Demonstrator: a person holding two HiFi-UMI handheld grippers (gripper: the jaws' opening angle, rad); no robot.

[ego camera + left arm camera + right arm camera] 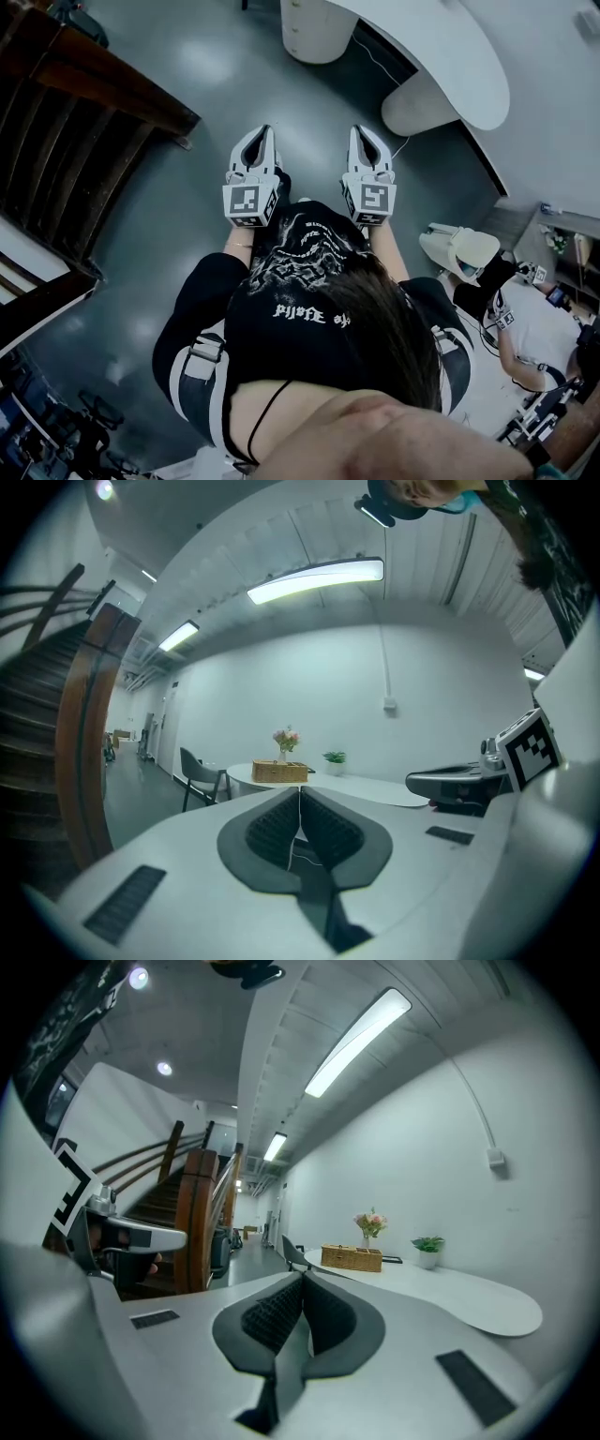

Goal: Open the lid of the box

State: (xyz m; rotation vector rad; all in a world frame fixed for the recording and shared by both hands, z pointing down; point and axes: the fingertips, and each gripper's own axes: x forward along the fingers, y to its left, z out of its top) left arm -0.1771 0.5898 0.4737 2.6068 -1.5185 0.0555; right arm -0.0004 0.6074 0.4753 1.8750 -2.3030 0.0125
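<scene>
A grey polished floor [187, 75] is stretching under the person, and a pale wall [422, 667] is closing off the room behind, with long ceiling lights [314, 580] glowing above. A dark wooden staircase [66, 122] is rising along the person's left side. Ahead and to the right, a white curved table [450, 56] is standing on rounded legs. A dark chair [199, 771] is sitting just beside the table's near end.

The box [352, 1258], a wicker one, is resting on the tabletop, well away from both claws; its lid seems to be lying flat. A vase of flowers [285, 740] is standing right behind it, and a small potted plant [334, 757] is sitting near it on the same table. Another person [525, 328] is working off to the right.

The left gripper [299, 794] and the right gripper [302, 1281] are hovering side by side over the floor, both pointing toward the table, each clenched with its pads meeting on nothing.
</scene>
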